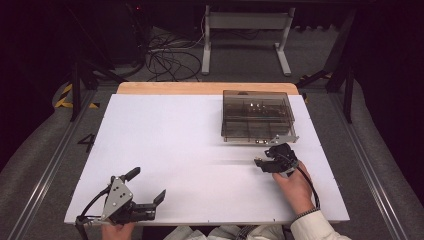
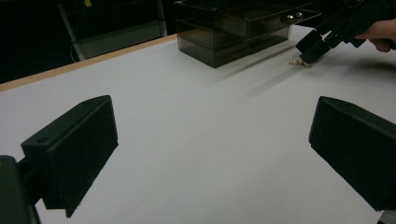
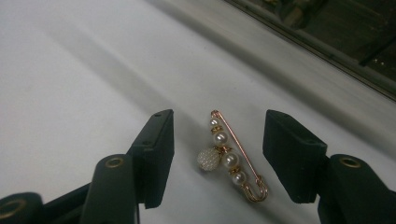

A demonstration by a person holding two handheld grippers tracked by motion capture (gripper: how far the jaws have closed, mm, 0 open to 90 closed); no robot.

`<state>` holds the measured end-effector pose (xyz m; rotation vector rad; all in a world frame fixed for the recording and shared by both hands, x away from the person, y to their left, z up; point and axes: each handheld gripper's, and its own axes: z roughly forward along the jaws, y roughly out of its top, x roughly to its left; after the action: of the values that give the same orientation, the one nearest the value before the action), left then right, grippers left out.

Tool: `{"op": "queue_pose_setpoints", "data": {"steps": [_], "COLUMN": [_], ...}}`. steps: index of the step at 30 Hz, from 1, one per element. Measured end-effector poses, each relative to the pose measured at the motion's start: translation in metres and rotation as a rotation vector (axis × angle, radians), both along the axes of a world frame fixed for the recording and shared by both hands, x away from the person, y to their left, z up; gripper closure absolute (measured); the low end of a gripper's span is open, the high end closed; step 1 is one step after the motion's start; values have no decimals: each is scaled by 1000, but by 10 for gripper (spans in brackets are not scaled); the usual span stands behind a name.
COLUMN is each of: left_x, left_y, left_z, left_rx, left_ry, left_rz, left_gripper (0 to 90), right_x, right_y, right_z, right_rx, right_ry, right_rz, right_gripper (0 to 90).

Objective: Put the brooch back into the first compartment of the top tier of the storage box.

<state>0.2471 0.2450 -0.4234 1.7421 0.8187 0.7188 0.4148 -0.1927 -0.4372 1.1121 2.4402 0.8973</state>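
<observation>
My right gripper (image 3: 217, 156) straddles the pin (image 3: 232, 156) – jaws released, not gripping; left gripper (image 1: 145, 192) gapes idle.

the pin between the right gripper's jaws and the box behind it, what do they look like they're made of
Brooch pin: thin gold-coloured wire, probably metal, going by its shiny bent clasp. Its beads look like glossy pearls, possibly imitation; the hanging ball is rougher, seemingly covered in tiny beads. Box: smoke-tinted see-through plastic or acrylic, since its inner dividers show through the lid and walls. The right gripper is open around the pin.
</observation>
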Motion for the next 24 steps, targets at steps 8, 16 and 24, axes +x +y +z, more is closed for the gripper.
{"op": "queue_pose_setpoints", "data": {"steps": [8,16,24], "left_x": [0,0,0], "left_y": [0,-1,-1], "left_z": [0,0,0], "left_rx": [-1,-1,2], "left_ry": [1,3,0], "left_rz": [1,0,-3], "left_gripper": [18,19,19], "right_x": [3,5,5], "right_y": [2,2,2], "right_z": [-5,-7,-7], "right_rx": [-13,-42,-36], "right_ry": [22,29,36], "right_rz": [-16,-21,-19], "right_gripper": [479,550,608]}}
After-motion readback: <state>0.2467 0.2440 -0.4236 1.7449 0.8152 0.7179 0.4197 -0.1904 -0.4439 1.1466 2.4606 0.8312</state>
